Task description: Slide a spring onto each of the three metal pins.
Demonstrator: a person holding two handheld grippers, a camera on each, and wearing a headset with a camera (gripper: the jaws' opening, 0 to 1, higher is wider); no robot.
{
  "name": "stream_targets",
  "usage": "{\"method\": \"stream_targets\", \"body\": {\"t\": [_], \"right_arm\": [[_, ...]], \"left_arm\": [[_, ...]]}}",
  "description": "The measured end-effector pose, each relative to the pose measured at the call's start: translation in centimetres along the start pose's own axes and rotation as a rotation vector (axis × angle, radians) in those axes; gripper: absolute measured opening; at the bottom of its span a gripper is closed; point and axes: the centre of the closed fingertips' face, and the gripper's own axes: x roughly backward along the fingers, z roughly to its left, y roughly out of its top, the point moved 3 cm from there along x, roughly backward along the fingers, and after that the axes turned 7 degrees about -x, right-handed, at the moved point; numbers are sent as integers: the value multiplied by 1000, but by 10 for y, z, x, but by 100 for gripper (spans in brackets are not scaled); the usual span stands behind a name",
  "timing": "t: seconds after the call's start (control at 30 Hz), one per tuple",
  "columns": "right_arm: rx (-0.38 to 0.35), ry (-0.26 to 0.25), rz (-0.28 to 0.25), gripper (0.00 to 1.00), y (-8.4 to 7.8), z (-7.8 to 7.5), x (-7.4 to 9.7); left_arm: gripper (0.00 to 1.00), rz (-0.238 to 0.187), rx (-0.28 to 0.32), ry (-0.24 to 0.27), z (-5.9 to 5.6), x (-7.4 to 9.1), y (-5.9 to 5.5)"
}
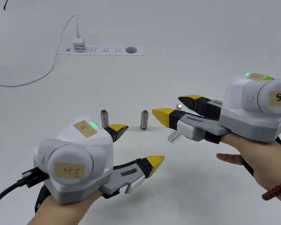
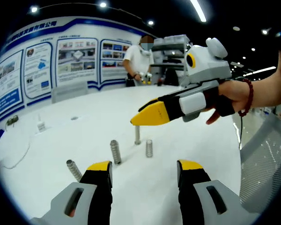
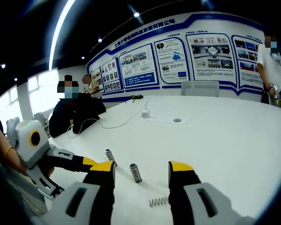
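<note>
Showing two upright springs (image 1: 104, 118) (image 1: 144, 119), one loose spring (image 1: 174, 136)

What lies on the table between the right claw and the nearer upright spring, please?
A loose spring lies on its side there, apart from the upright spring; the right gripper view shows it between the open jaws of the right claw.
</note>
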Motion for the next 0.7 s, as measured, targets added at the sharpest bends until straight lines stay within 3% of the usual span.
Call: {"method": "stream_targets", "body": {"t": [0.7], "right_arm": [[-13,-37,9,53,-8,-21,41]], "left_arm": [[40,28,-40,-41,-14,-57,-3]]}}
